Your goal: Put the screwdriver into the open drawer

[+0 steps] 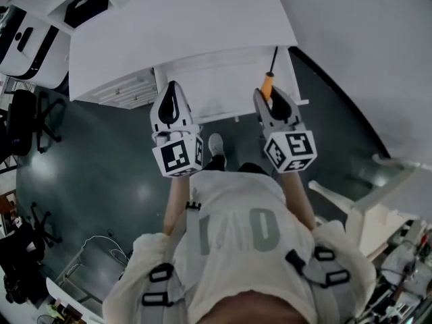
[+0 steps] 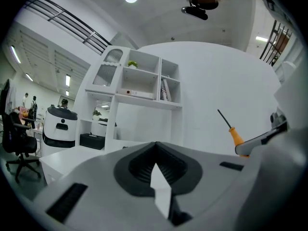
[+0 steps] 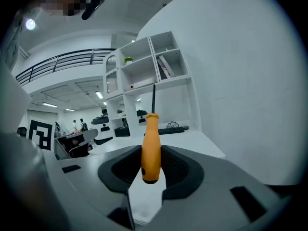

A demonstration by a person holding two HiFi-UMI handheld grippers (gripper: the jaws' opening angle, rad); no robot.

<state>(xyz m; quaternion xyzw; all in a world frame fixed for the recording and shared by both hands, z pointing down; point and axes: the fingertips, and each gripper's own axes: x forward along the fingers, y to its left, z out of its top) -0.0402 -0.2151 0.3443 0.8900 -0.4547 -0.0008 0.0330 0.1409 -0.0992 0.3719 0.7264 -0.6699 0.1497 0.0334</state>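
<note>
The screwdriver (image 1: 268, 85) has an orange handle and a thin black shaft that points away from me. My right gripper (image 1: 268, 98) is shut on its handle (image 3: 150, 150), with the shaft rising between the pads. It hangs over the right part of the open white drawer (image 1: 202, 73), which sticks out from under the white desk (image 1: 175, 25). To its left, my left gripper (image 1: 173, 90) is held at the same height over the drawer's front, jaws shut with nothing in them (image 2: 155, 146). In the left gripper view the screwdriver (image 2: 235, 136) shows at the right.
A white shelf unit (image 2: 139, 85) stands beyond the desk against a curved white wall. A keyboard (image 3: 174, 127) lies on the desk. Black office chairs (image 1: 27, 120) stand on the dark floor at left, a white chair (image 1: 368, 208) at right.
</note>
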